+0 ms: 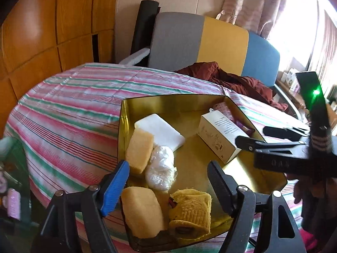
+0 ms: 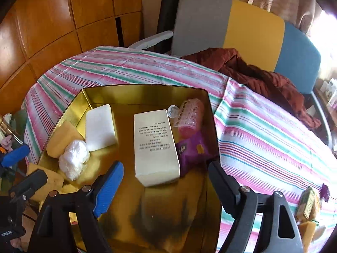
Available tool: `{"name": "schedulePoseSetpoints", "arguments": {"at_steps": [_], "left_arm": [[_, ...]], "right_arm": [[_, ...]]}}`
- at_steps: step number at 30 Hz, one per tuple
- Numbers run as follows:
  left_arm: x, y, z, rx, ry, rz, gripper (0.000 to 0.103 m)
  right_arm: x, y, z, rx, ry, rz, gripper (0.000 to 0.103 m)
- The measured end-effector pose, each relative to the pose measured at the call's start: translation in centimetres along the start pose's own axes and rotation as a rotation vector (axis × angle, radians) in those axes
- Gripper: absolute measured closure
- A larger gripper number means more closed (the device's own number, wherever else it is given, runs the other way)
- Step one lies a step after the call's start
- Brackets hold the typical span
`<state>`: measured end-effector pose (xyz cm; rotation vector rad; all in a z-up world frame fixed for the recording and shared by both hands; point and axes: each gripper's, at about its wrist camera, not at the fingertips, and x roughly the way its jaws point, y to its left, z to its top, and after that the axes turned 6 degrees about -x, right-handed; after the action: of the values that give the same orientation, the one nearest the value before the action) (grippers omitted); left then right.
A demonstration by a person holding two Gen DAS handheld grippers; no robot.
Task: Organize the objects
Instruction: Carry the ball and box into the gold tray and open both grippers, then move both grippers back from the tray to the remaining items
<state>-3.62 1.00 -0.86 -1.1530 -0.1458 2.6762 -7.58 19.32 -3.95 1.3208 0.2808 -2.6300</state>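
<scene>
Both grippers, left (image 1: 168, 186) and right (image 2: 164, 186), tilt down over the gold tin (image 2: 147, 92); fingers (image 2: 108, 186) apart.

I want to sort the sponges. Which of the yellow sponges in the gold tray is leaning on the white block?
The far yellow sponge, beside the plastic ball: it leans on the white block. The near one lies apart, next to the gauze roll.
</scene>
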Motion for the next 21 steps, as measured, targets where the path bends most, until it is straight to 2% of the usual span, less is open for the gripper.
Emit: {"name": "schedulePoseSetpoints", "arguments": {"at_steps": [5, 9, 11, 13, 16, 17, 21], "left_arm": [[-0.9, -0.5, -0.1, 0.019, -0.024, 0.049, 0.024], [-2.2, -0.8, -0.1, 0.03, -0.078, 0.06, 0.016], [-2.8, -1.1, -0.1, 0.041, -0.1, 0.057, 0.013], [-3.2, -1.4, -0.1, 0.049, -0.112, 0.052, 0.013], [-3.7, -2.0, -0.1, 0.064, -0.123, 0.054, 0.011], [-3.9, -2.2, -0.1, 0.067, -0.125, 0.054, 0.008], [-4.3, -2.7, -0.1, 0.082, -0.139, 0.065, 0.007]], "right_arm": [[-3.1, 0.6, -1.0, -0.025, -0.1, -0.116, 0.019], [-5.6, -0.2, -1.4, 0.038, -0.195, -0.161, 0.019], [-5.6, -0.9, -1.4, 0.094, -0.161, -0.161, 0.019], [-4.9, -1.5, -1.5, 0.122, -0.096, -0.093, 0.02], [-4.1, -2.5, -2.2, 0.2, -0.047, 0.0, 0.025], [-3.9, -2.6, -2.5, 0.218, -0.035, 0.01, 0.03], [-4.0, -2.7, -3.4, 0.208, -0.034, -0.002, 0.031]]}}
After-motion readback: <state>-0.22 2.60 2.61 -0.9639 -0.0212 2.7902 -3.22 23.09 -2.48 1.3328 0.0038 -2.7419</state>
